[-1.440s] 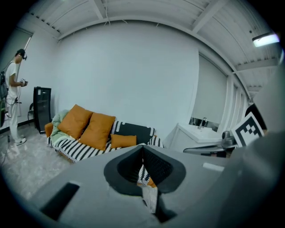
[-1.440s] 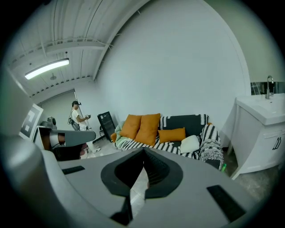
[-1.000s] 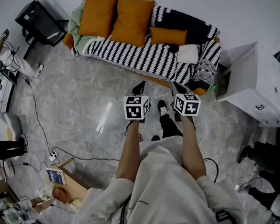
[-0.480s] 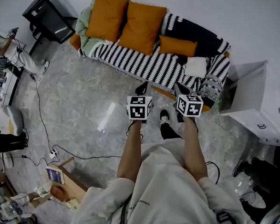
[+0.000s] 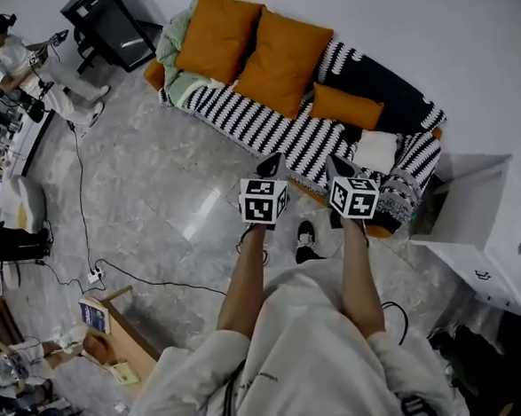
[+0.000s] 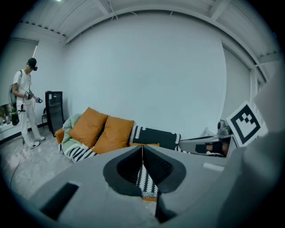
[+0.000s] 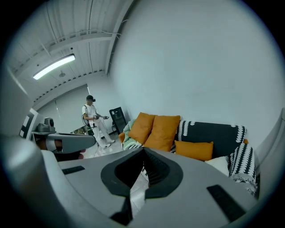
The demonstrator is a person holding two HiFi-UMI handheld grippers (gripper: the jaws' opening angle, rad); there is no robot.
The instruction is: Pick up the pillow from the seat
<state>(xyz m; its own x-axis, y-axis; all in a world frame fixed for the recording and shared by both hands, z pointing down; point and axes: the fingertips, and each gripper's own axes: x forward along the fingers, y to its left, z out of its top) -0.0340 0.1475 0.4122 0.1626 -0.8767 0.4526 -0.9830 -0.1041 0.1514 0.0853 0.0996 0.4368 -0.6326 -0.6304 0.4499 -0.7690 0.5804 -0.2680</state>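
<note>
A sofa with a black-and-white striped cover (image 5: 264,131) holds two big orange pillows (image 5: 217,32) (image 5: 284,59), a small orange pillow (image 5: 347,106) and a white pillow (image 5: 377,150). My left gripper (image 5: 269,165) is held out in front of the sofa's front edge, jaws shut and empty. My right gripper (image 5: 338,166) is level with it, short of the white pillow, also shut on nothing. In the left gripper view the shut tips (image 6: 142,147) point at the striped seat. The right gripper view shows its shut tips (image 7: 143,149) left of the small orange pillow (image 7: 193,150).
A white cabinet (image 5: 484,223) stands just right of the sofa. A black stand (image 5: 110,22) sits at its left end. Another person (image 5: 15,64) stands far left. Cables (image 5: 141,282) cross the floor, and a wooden table with a book (image 5: 95,316) is at lower left.
Both grippers have travelled forward toward the sofa, whose front edge now lies right at their tips. Their jaws stayed shut and empty.
</note>
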